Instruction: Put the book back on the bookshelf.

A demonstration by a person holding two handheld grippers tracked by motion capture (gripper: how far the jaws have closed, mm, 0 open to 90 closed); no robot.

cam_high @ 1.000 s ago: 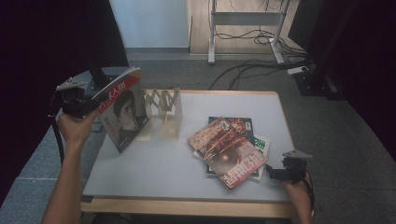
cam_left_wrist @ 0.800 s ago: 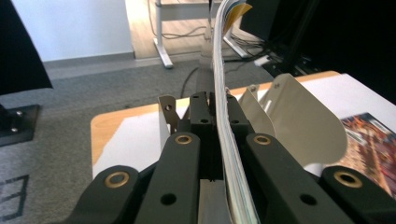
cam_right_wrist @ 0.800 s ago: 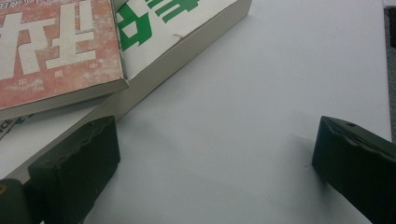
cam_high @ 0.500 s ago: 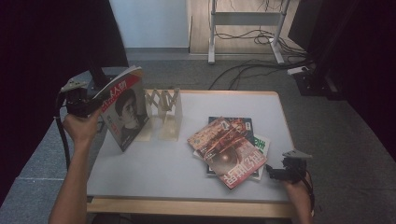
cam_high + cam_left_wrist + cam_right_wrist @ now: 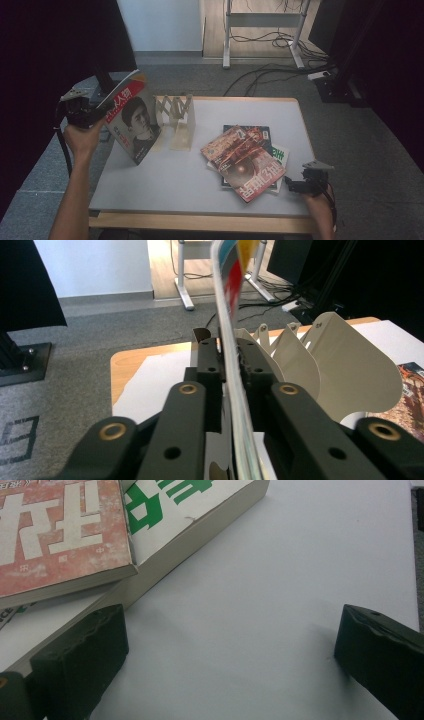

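My left gripper [image 5: 104, 106] is shut on the top edge of a magazine [image 5: 132, 122] with a red title and a face on its cover. It holds the magazine upright and tilted over the table's left edge, just left of a beige fan-shaped file rack [image 5: 177, 117]. In the left gripper view the thin magazine [image 5: 227, 300] runs between the jaws of this gripper [image 5: 231, 352], which have just been opening slightly while the pads still touch it. The rack [image 5: 345, 375] stands beyond. My right gripper [image 5: 292, 185] rests open on the table beside a stack of magazines [image 5: 245, 155], with nothing between the jaws of this gripper [image 5: 230, 645].
The white table [image 5: 165, 175] has a wooden front edge. The stack's bottom book [image 5: 190, 510], white with green letters, lies close to my right gripper's left jaw. Cables [image 5: 260, 75] lie on the carpet behind. A black stand [image 5: 102, 80] rises at the table's left.
The left hand has shifted the magazine slightly to the right, toward the rack. The right gripper has not moved.
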